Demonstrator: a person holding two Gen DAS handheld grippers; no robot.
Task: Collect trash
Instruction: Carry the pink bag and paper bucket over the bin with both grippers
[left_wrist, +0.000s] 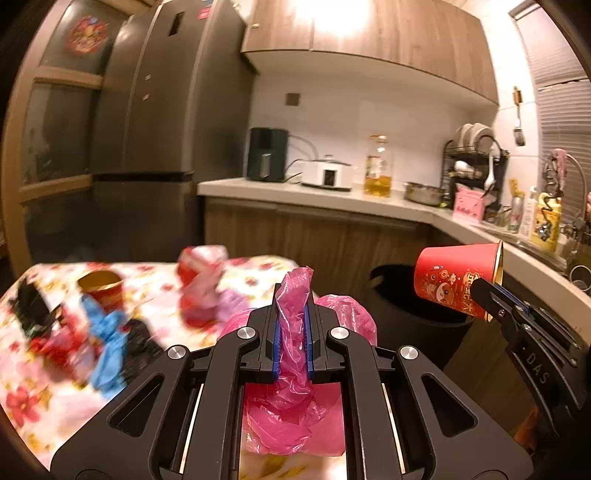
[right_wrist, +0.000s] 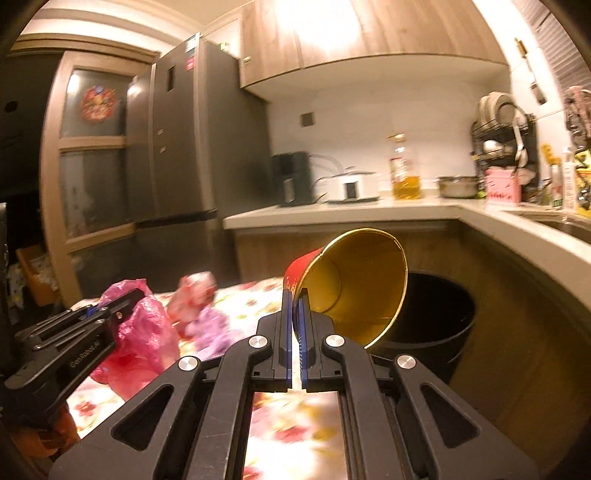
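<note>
My left gripper is shut on a crumpled pink plastic bag, which hangs below the jaws above the table. My right gripper is shut on the rim of a red paper cup with a gold inside, tilted with its mouth toward the camera. In the left wrist view the red cup and right gripper hover over a black trash bin. The black bin stands just behind the cup, between table and counter. The pink bag and left gripper show at the left.
A floral tablecloth carries more trash: a second red cup, a blue glove, black scraps, a red-and-pink wrapper. A counter with appliances, an oil bottle and a dish rack runs behind; a fridge stands left.
</note>
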